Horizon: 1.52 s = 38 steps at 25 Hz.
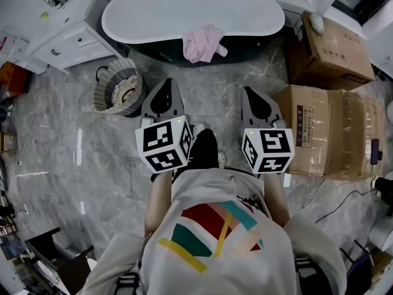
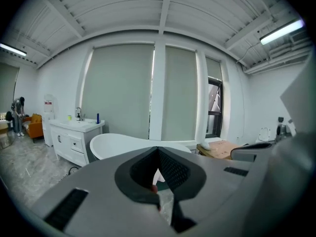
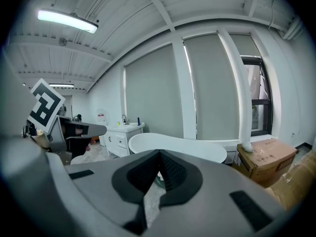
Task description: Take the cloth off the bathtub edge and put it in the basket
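Cloth (image 1: 204,43), pale pink and crumpled, is hanging over the near edge of the white bathtub (image 1: 245,5). It is lying ahead of both pairs of fingers, roughly midway between the lines along which they are pointing, and well apart from either. Nothing is touching it.

Behind the cloth, the left gripper (image 1: 166,83) and the right gripper (image 1: 249,92) are hovering side by side over the grey marble floor (image 1: 61,165), both aiming toward the tub. In the left gripper view the fingers are pressing together at the tips with nothing between them. The right gripper view is showing the same: fingers closed on each other and holding nothing.

The basket (image 1: 103,85), round with a ruffled rim, is standing on the floor just to the left of the left fingers and slightly ahead of them, near but not touching. It is already holding some pale contents that cannot be made out.

To the right of the right fingers, a cardboard box (image 1: 325,134) is sitting close by, and a second box (image 1: 331,54) is resting farther ahead beside the tub's end. A white vanity cabinet (image 1: 67,29) is standing far to the left of the left fingers, beyond the basket.
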### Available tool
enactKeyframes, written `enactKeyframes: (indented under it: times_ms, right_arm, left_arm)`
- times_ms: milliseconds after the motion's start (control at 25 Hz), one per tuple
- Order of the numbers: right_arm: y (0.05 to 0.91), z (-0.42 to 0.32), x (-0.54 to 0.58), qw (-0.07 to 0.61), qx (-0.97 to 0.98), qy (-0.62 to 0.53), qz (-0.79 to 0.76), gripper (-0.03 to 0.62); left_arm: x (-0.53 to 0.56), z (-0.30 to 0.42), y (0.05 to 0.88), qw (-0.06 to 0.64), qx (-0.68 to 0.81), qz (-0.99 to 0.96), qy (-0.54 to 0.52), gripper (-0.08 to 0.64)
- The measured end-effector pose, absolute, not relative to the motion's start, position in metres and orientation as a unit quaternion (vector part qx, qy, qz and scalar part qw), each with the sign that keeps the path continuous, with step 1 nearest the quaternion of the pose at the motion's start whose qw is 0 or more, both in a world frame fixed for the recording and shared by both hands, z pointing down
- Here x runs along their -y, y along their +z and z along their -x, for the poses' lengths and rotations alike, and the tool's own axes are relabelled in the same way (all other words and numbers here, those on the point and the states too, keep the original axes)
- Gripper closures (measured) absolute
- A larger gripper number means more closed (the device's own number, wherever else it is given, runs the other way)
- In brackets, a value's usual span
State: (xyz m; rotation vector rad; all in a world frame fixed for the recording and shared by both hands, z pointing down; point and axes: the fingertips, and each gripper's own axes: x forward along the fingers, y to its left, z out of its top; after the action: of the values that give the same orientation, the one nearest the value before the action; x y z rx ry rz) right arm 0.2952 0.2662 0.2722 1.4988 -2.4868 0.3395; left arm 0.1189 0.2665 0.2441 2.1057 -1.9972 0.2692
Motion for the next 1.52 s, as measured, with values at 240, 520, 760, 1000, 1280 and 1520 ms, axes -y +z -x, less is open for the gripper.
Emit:
enactKeyframes:
  times_ms: [240, 520, 760, 1000, 1280, 1520]
  right_arm:
    - [0.270, -0.298, -0.253, 0.104, 0.844, 0.098, -0.517, 0.581]
    - [0.270, -0.304, -0.226, 0.104, 0.832, 0.098, -0.537, 0.581]
    - [0.281, -0.296, -0.205, 0.113, 0.832, 0.110, -0.532, 0.581]
    - [0.288, -0.287, -0.166, 0.117, 0.828, 0.119, -0.535, 0.580]
    - [0.304, -0.262, -0.099, 0.129, 0.824, 0.139, -0.534, 0.581]
    - [0.310, -0.232, -0.028, 0.132, 0.822, 0.168, -0.528, 0.581]
  left_arm:
    - [-0.242, -0.127, 0.254, 0.116, 0.668, -0.730, 0.078, 0.543]
    - [-0.201, -0.139, 0.251, 0.111, 0.651, -0.747, 0.079, 0.543]
    - [-0.173, -0.134, 0.257, 0.128, 0.640, -0.755, 0.065, 0.543]
    - [-0.136, -0.116, 0.267, 0.134, 0.644, -0.750, 0.070, 0.543]
    - [-0.068, -0.090, 0.282, 0.146, 0.645, -0.746, 0.078, 0.543]
    - [0.001, -0.067, 0.293, 0.163, 0.635, -0.749, 0.095, 0.543]
